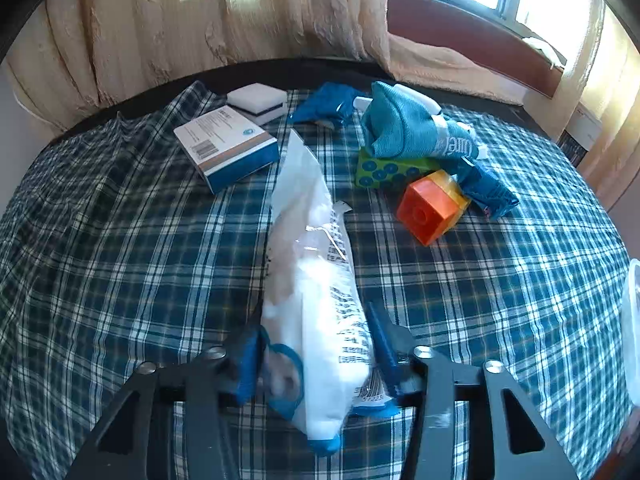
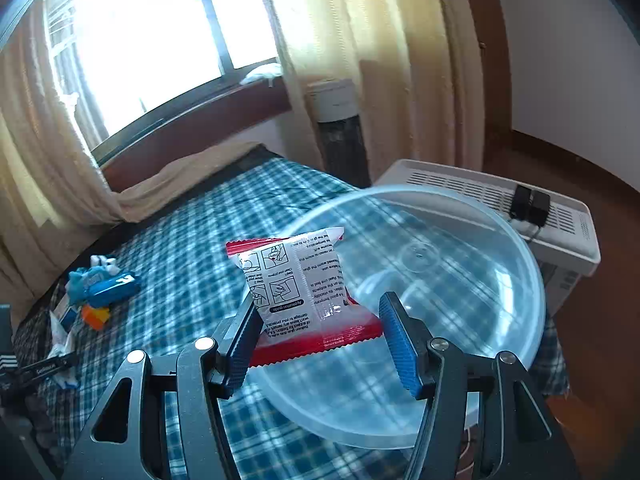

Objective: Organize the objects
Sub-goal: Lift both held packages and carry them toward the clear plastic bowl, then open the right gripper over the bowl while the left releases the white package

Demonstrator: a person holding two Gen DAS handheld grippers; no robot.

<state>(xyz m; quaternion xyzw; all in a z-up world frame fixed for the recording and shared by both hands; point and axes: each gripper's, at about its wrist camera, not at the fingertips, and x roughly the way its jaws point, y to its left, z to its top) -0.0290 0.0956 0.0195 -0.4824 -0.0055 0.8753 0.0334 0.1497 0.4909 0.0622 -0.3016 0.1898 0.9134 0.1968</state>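
Note:
A long white plastic bag of cotton [image 1: 316,264] with black print lies on the checked tablecloth [image 1: 140,260]. My left gripper [image 1: 314,316] is shut on its near end, with a blue pad against each side. In the right wrist view my right gripper [image 2: 318,300] is shut on a red-and-white packet [image 2: 296,280] printed with instruction pictures. The packet hangs over the near left rim of a wide clear plastic bowl [image 2: 460,260]. At the right edge of the left wrist view a sliver of the bowl [image 1: 632,320] shows.
At the far side of the table lie a white-and-blue box [image 1: 228,148], a white sponge block [image 1: 258,100], a teal cloth [image 1: 396,128], a green dotted box [image 1: 384,170], an orange-and-yellow block [image 1: 430,206] and a blue packet [image 1: 488,192]. A white appliance [image 2: 560,224] stands beyond the bowl.

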